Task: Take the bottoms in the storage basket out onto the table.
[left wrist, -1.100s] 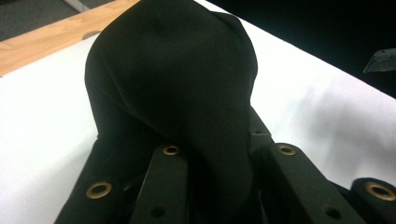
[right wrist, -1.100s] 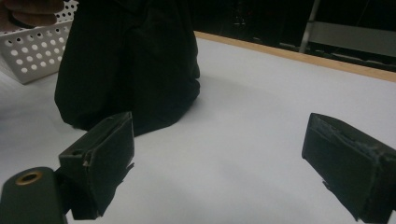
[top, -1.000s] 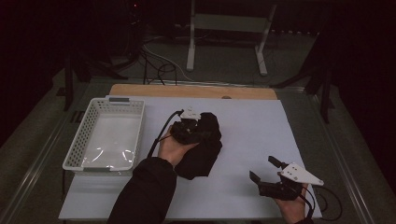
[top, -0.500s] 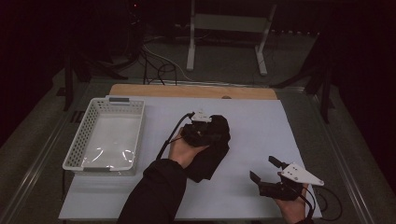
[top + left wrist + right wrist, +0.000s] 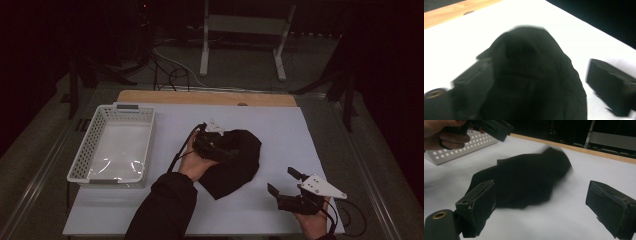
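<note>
A black cloth lies crumpled on the white table sheet, right of centre. My left gripper sits over the cloth's left part. Its jaws have just been opening. In the left gripper view they stand wide apart, the left gripper straddling the cloth, which bulges between them and covers part of one jaw. My right gripper rests near the front right corner, open and empty. In the right gripper view the right gripper faces the cloth from a short way off.
A white perforated basket stands at the left of the table; its wall is seen behind the left hand. A wooden strip runs along the far edge. Cables and a metal stand lie beyond the table.
The left hand has shifted a little to the right with the cloth. The cloth now spreads wider to the right on the sheet. The right gripper has not moved.
</note>
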